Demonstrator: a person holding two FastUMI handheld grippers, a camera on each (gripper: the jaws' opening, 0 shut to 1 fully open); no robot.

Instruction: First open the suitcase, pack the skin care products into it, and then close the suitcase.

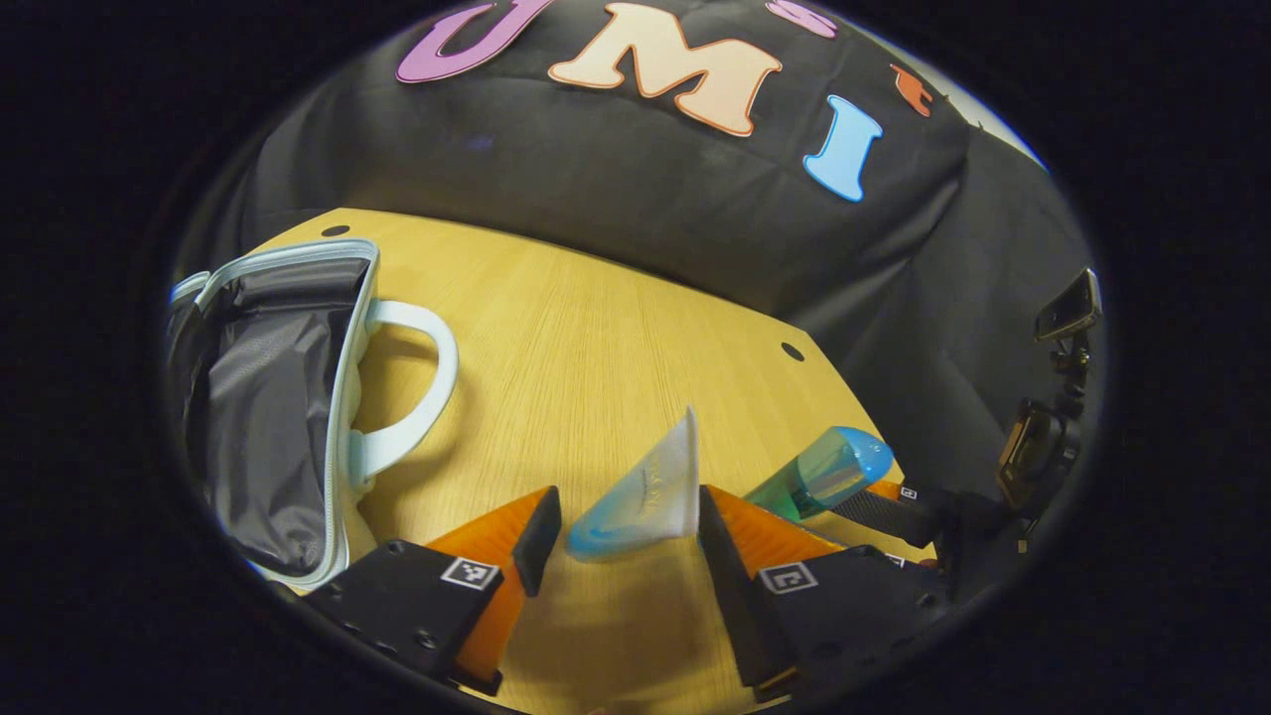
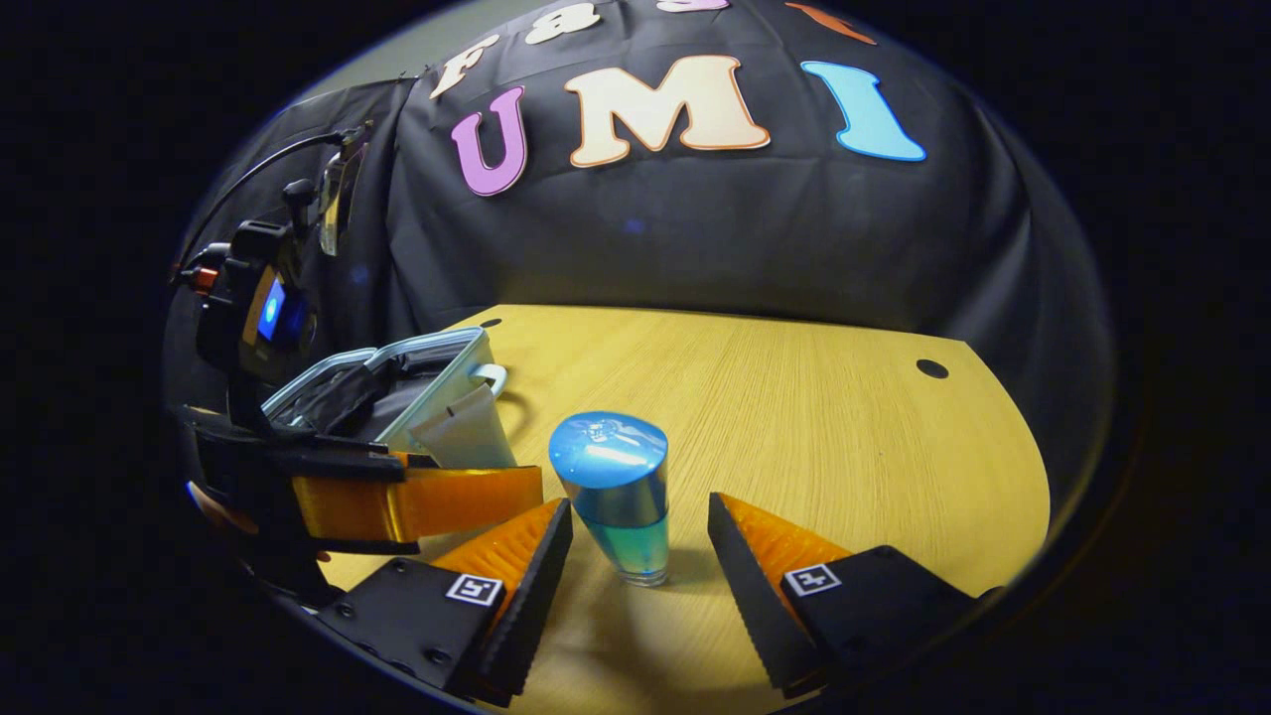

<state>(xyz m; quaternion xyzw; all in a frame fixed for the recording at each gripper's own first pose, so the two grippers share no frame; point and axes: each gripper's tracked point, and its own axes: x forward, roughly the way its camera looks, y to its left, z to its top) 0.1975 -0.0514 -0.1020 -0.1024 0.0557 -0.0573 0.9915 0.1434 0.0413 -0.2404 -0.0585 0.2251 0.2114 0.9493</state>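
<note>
left gripper (image 1: pixel 621 531) low over the table (image 1: pixel 596 338), jaws apart around a standing white tube (image 1: pixel 645 492), writing too small | right gripper (image 2: pixel 635 546) wide open flanking upright blue bottle (image 2: pixel 616 506) | open suitcase (image 1: pixel 278 397) to the left

Table (image 2: pixel 794 417): I see pale yellow wood grain with dark round holes. Suitcase (image 1: pixel 343 328): pale blue shell and handle, grey lining. Tube (image 1: pixel 650 492): translucent white, blue cap. Bottle (image 2: pixel 616 497): teal-green body, glossy blue cap. Black-and-white square tags on my gripper bodies.
</note>
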